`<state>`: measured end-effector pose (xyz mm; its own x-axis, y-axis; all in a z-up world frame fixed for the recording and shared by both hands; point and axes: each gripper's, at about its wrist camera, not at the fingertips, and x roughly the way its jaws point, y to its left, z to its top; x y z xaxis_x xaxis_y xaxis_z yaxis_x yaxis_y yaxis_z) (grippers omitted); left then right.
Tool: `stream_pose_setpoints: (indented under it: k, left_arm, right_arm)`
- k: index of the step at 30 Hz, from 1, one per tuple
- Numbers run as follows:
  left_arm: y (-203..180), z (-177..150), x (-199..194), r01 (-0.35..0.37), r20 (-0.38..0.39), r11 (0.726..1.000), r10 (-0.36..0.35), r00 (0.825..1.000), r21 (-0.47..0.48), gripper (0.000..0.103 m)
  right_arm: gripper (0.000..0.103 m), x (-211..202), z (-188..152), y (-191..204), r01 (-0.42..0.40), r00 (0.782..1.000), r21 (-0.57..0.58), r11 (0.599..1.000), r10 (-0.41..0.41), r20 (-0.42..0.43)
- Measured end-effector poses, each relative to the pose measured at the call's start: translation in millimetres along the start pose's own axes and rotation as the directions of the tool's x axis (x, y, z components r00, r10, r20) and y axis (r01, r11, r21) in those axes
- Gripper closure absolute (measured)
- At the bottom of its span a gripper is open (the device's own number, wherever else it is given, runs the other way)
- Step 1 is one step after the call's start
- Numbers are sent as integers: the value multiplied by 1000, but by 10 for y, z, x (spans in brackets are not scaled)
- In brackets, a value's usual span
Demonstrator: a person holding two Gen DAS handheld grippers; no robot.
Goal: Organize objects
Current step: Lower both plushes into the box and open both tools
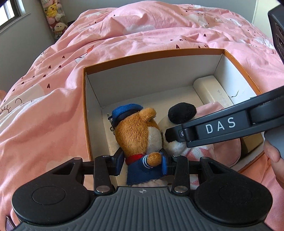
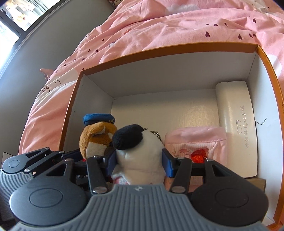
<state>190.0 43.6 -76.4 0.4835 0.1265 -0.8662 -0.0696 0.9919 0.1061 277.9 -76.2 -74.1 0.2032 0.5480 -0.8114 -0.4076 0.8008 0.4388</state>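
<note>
My left gripper (image 1: 144, 164) is shut on a brown plush dog (image 1: 140, 133) in a blue cap and sailor jacket, holding it low inside the orange box (image 1: 152, 54) near the left wall. Next to it, my right gripper (image 2: 140, 162) is shut on a white plush with a black ear (image 2: 140, 151), also down inside the box (image 2: 165, 47). The brown plush dog (image 2: 96, 138) shows at the left in the right wrist view. The right gripper's arm marked DAS (image 1: 220, 126) crosses the left wrist view and hides part of the white plush (image 1: 181, 113).
A cream glasses case (image 2: 234, 120) lies along the box's right wall. In front of it sits a pink pouch (image 2: 197, 142) with a red charm. The box rests on a pink duvet with small hearts (image 1: 53, 92). Plush toys (image 1: 53, 16) hang by the wall at the far left.
</note>
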Motion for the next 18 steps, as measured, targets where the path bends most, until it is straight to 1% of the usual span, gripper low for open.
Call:
stream_pose_setpoints:
  k: [6, 7, 10, 14, 18]
  left_arm:
    - [-112, -21, 85, -60, -29, 996, 62, 998, 72, 55]
    - [-124, -27, 93, -62, -27, 995, 65, 998, 82, 53]
    - [-136, -37, 89, -66, -20, 994, 68, 997, 90, 52]
    - [-69, -36, 28, -36, 10, 998, 35, 999, 54, 49]
    - [35, -40, -53, -2, 40, 1000, 2, 999, -6, 49]
  right_arm:
    - [47, 128, -22, 45, 29, 999, -22, 999, -29, -18]
    - [47, 143, -21, 50, 32, 999, -25, 999, -32, -19]
    - [46, 158, -22, 57, 37, 999, -31, 999, -37, -15]
    - [43, 112, -27, 88, 48, 999, -60, 997, -47, 3]
    - [40, -5, -42, 135, 60, 998, -104, 993, -56, 38]
